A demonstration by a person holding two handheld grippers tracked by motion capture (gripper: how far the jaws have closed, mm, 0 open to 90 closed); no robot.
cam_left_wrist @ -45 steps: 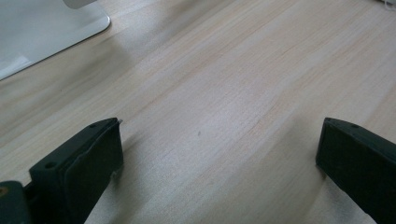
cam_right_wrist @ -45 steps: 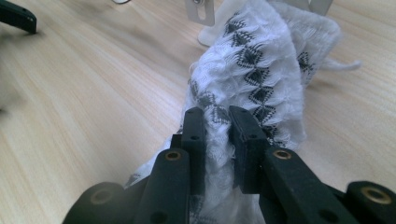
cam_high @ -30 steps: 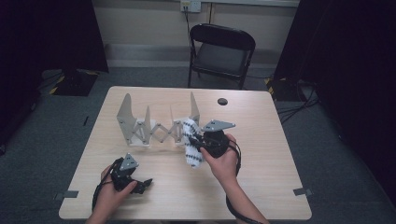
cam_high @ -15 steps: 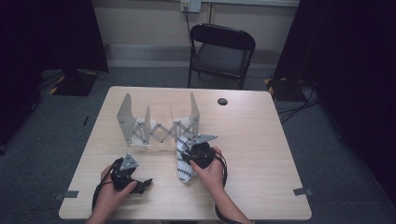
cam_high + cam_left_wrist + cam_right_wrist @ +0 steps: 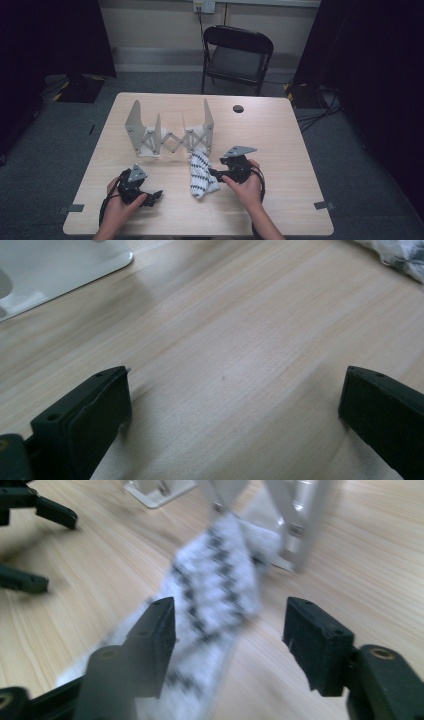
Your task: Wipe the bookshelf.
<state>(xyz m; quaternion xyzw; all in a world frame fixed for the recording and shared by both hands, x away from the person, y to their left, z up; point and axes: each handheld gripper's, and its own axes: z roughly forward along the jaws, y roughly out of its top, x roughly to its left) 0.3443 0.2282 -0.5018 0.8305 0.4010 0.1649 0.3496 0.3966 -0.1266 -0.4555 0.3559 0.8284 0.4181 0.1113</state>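
left gripper: near edge of the table, on the person's left, lying low on the wood. In the left gripper view its jaws stand wide apart with nothing but bare tabletop between them, so it's not holding anything.

left hand: wrapped round the back of that gripper, forearm coming in from the bottom edge.

right gripper: a bit further in and right of centre, pointing left at the cloth. Its jaws have just been opening. The right gripper view shows them parted, with the cloth lying on the table between them and passing under the left one; the pads aren't pinching it as far as I can see, though that shot is pretty blurry.

right hand: behind that gripper, grey three-cornered plate sticking up on top.

cloth: white with dark zigzag pattern, a long crumpled strip lying on the table just left of the right gripper. Its far end runs up against the right foot of the rack, looks like touching it.

folding rack: pale metal accordion-style thing standing upright mid-table, scissor links between two tall end plates.

black disc: small round thing on the far part of the table, well apart from everything else.

folding chair: dark, past the far edge of the table.
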